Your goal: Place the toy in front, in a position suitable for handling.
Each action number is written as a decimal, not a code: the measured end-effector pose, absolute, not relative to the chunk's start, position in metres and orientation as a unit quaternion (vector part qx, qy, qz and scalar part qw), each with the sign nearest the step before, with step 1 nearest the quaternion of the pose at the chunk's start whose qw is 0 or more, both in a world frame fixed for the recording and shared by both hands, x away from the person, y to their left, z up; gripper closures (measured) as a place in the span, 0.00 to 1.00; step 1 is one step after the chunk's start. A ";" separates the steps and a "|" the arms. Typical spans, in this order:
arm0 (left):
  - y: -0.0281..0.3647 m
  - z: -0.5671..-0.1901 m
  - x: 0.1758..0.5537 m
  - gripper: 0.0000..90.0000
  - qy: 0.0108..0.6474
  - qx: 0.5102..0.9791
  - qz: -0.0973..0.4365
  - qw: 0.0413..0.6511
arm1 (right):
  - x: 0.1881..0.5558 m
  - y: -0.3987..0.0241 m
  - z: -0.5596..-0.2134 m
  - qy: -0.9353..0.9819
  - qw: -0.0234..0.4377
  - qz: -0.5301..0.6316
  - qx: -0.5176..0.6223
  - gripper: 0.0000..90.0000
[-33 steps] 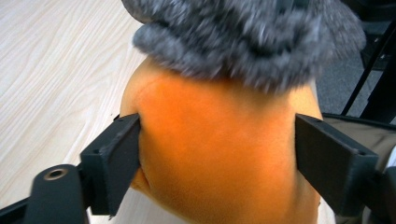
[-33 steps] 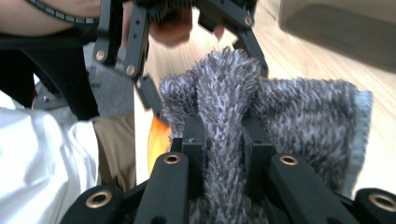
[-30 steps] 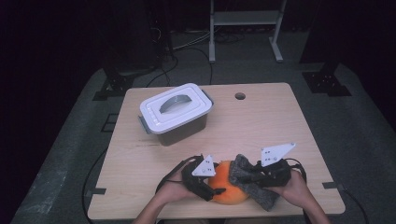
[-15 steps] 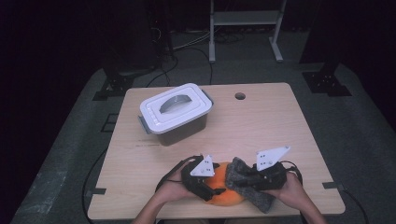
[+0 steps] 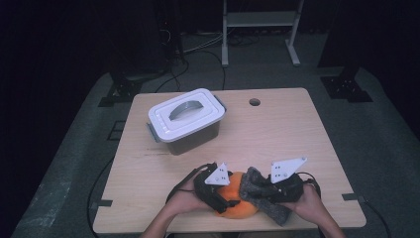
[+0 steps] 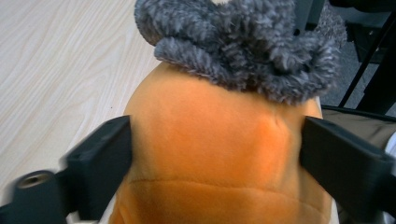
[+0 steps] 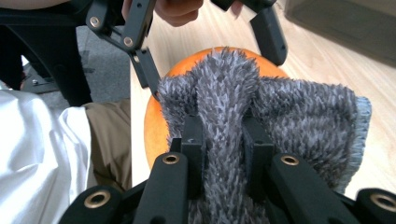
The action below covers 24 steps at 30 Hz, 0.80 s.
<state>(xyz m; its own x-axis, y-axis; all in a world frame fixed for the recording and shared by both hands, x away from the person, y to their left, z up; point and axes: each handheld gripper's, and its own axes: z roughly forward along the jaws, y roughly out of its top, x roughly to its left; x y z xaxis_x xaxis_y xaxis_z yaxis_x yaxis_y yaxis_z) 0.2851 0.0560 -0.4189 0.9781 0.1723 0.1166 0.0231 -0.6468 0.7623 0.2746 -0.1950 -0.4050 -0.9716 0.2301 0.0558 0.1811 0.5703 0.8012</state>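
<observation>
near edge of the wooden table [image 5: 297, 134], 6 o'clock in the high view: an orange plush ball [image 5: 236, 202] sits between the two hands, with a grey fuzzy cloth [image 5: 262, 196] draped over its 3 o'clock side.

left gripper [image 5: 225, 198]: comes in at the ball's 9 o'clock. in the left gripper view its two black jaws stand on either flank of the orange ball [image 6: 219, 154], at 9 and 3 o'clock, right at the plush. the jaws have just been closing, ball between them; both pads meet the fabric, so i read it as grasping the ball. the grey cloth [image 6: 243, 46] caps the ball at 12 o'clock in that view.

right gripper [image 7: 223, 135]: clenched on a fold of the grey cloth [image 7: 224, 93], the pile bunched up between the jaws. the orange ball [image 7: 156, 121] shows beyond and to 9 o'clock of the fold, and the left gripper's jaws reach in from 12 o'clock.

lidded white bin [image 5: 185, 120] stands at 11 o'clock of the ball, well apart. small round hole [image 5: 254, 102] in the tabletop at 12 o'clock, near the far edge.
</observation>
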 end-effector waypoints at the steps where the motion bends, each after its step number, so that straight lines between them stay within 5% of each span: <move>1: 0.057 -0.416 0.284 0.37 0.060 0.901 0.103 0.418 | 0.275 -0.195 -0.404 0.884 0.031 0.449 0.122 0.82; 7: 0.055 -0.410 0.280 0.43 0.040 0.889 0.173 0.423 | 0.279 -0.200 -0.401 0.875 0.048 0.460 0.140 0.82; 13: 0.055 -0.414 0.288 0.17 0.071 0.898 0.119 0.419 | 0.279 -0.191 -0.408 0.878 0.035 0.458 0.136 0.82; 19: 0.059 -0.415 0.285 0.34 0.048 0.902 0.133 0.408 | 0.280 -0.194 -0.406 0.879 0.033 0.456 0.136 0.83; 24: 0.063 -0.417 0.285 0.36 0.045 0.901 0.129 0.412 | 0.288 -0.214 -0.412 0.873 0.023 0.459 0.163 0.83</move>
